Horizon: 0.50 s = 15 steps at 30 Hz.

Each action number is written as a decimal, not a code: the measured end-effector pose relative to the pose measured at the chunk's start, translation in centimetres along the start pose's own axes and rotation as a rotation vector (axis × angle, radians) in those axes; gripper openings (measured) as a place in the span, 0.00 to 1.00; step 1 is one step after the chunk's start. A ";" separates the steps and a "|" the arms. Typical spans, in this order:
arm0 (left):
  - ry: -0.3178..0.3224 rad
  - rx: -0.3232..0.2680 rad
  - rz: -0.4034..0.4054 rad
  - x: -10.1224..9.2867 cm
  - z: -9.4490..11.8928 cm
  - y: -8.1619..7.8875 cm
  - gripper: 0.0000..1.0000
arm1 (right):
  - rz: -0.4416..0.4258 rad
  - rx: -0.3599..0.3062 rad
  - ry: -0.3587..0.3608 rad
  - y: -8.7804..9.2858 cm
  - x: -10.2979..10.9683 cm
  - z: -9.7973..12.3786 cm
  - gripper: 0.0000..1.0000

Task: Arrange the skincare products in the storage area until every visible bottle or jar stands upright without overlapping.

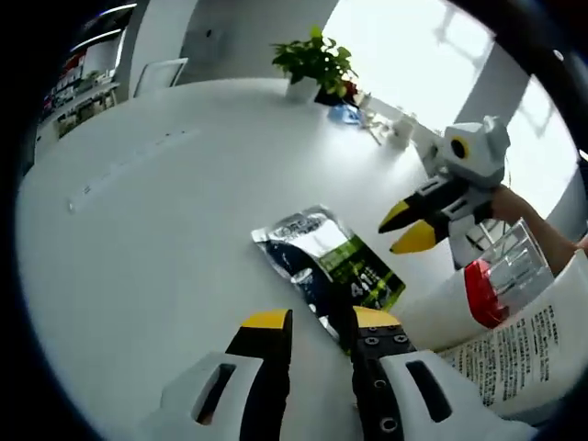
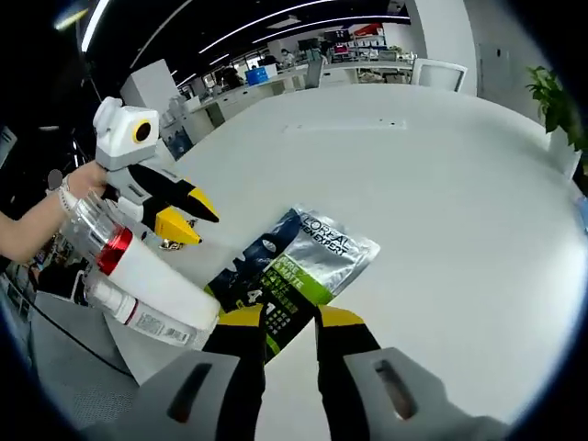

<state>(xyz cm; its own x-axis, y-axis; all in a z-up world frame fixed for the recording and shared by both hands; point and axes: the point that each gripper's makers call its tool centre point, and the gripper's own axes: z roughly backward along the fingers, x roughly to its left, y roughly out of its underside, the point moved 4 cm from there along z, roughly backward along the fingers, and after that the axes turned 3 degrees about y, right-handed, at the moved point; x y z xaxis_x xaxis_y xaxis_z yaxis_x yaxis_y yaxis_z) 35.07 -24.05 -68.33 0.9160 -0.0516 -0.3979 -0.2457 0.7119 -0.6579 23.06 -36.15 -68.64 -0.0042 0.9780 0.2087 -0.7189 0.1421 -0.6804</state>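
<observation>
We hold both grippers, left [image 1: 317, 320] and right [image 2: 289, 317], part open and gripping nothing, above the sachet [image 2: 296, 260] beside a lying tube [image 2: 161, 280].

My view runs out over a round white table [image 1: 138, 230]. At its far edge a green potted plant [image 1: 315, 62] stands in a white pot, with small blue and white bits just beside it, too small to name. A white chair [image 1: 161, 73] stands behind the table. Bright windows [image 1: 404, 55] glow past the plant. Off the other way I see office desks [image 2: 276, 78] under long ceiling lights [image 2: 276, 18].
</observation>
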 end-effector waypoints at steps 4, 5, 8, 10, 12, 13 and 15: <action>0.008 0.025 0.000 0.0 -0.7 0.2 0.21 | -0.013 0.021 -0.004 0.8 0.1 -0.5 0.21; 0.011 0.034 0.000 0.0 -0.9 0.3 0.21 | -0.016 0.022 -0.006 0.9 0.1 -0.6 0.21; 0.024 0.046 0.007 -1.0 -1.2 0.8 0.20 | -0.047 0.024 -0.032 1.4 0.5 -0.9 0.22; 0.021 0.057 0.012 -1.0 -1.5 0.9 0.20 | -0.041 0.032 -0.034 1.6 0.7 -0.9 0.21; 0.017 0.067 0.012 -1.1 -1.7 1.0 0.19 | -0.042 0.034 -0.034 1.6 0.7 -1.0 0.21; 0.016 0.069 0.006 -1.3 -1.8 1.1 0.19 | -0.044 0.036 -0.031 1.7 0.6 -1.0 0.21; 0.017 0.072 0.007 -1.1 -2.0 0.9 0.20 | -0.052 0.036 -0.023 1.8 0.4 -1.0 0.22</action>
<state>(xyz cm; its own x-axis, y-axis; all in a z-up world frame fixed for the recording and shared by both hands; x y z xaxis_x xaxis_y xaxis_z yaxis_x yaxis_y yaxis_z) 33.18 -24.73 -69.76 0.9086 -0.0576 -0.4138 -0.2284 0.7607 -0.6076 22.52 -35.32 -70.46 0.0184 0.9656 0.2594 -0.7429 0.1868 -0.6428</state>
